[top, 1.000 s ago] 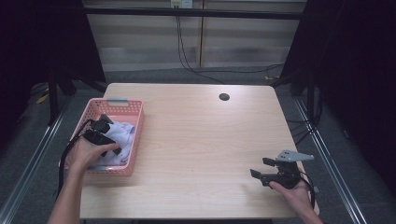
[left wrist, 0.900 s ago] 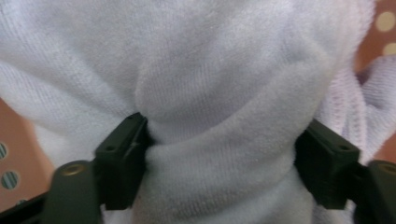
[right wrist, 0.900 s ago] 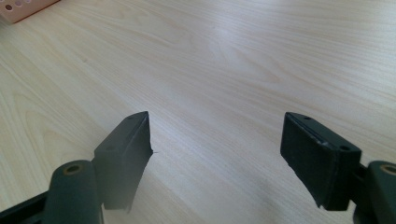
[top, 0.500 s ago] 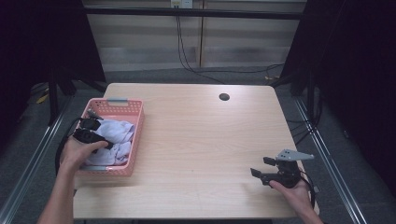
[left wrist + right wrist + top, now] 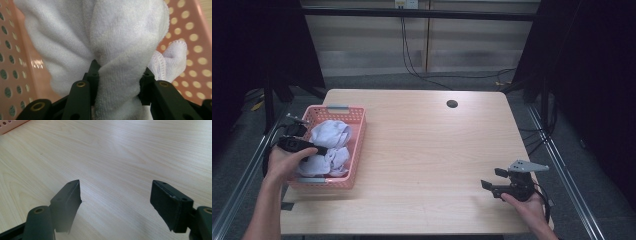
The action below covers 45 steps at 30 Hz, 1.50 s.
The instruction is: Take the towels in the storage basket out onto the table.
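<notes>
A white towel (image 5: 120, 50) is pinched between the jaws of the left gripper (image 5: 312, 148), inside the pink perforated basket (image 5: 354, 150) at the left edge of the counter (image 5: 432, 145). More white cloth (image 5: 329, 132) is bunched in the basket. The right gripper (image 5: 492, 181) is held at the near right corner, jaws spread wide, nothing between them.

A light wooden table (image 5: 422, 150) with a small dark round hole (image 5: 452, 104) near its far edge carries a pink perforated plastic basket (image 5: 354, 150) at its left side. Crumpled white towels (image 5: 331, 135) lie inside the basket. The person's left hand (image 5: 287, 162) holds the black left gripper (image 5: 319, 150) at the towels. The right gripper (image 5: 490, 178) rests near the table's right front corner, jaws apart, held by the right hand (image 5: 524, 202).
</notes>
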### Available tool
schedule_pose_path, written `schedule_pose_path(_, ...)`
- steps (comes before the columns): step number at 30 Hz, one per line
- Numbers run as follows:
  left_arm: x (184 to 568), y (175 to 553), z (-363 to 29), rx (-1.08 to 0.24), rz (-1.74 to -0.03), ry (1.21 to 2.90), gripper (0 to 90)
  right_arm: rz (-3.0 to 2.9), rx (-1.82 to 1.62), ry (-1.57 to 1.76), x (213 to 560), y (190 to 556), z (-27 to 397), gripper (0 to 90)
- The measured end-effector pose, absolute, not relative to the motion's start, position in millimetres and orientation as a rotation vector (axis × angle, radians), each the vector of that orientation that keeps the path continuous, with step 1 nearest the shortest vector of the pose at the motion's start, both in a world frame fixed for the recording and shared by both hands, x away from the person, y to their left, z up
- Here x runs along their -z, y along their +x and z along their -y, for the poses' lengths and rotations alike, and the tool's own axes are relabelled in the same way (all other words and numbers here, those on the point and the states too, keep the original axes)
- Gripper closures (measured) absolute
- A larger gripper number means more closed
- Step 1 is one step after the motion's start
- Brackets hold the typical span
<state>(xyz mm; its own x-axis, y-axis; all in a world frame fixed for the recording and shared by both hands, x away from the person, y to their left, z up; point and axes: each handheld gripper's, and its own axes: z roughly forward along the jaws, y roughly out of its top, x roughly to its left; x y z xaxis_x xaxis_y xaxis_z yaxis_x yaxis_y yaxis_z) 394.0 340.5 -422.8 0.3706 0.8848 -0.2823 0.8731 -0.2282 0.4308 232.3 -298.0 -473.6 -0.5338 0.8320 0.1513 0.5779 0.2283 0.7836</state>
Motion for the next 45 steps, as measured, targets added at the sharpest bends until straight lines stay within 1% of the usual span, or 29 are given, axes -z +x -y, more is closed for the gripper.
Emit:
schedule_pose_path(2, 419, 391, -345, -0.035, -1.495, 2.070, 64.0, -2.206, -1.204, 1.319, 474, 232, 298, 24.4)
schedule_pose_path(4, 417, 390, -347, -0.028, -1.473, 2.074, 64.1, -2.205, -1.206, 1.321, 473, 232, 298, 24.4)
schedule_pose_path(7, 410, 385, -352, -0.056, -1.456, 2.017, 64.1, -2.207, -1.201, 1.319, 474, 233, 298, 24.3)
schedule_pose_path(12, 400, 382, -354, -0.061, -1.438, 1.981, 64.1, -2.208, -1.204, 1.317, 474, 233, 298, 24.3)
schedule_pose_path(14, 392, 380, -356, -0.080, -1.403, 1.963, 64.0, -2.206, -1.205, 1.321, 474, 233, 298, 24.3)
schedule_pose_path(22, 374, 377, -356, -0.119, -1.377, 1.933, 64.0, -2.208, -1.207, 1.322, 473, 232, 298, 24.3)
schedule_pose_path(45, 327, 374, -358, -0.179, -1.291, 1.853, 64.0, -2.203, -1.211, 1.323, 473, 232, 298, 24.2)
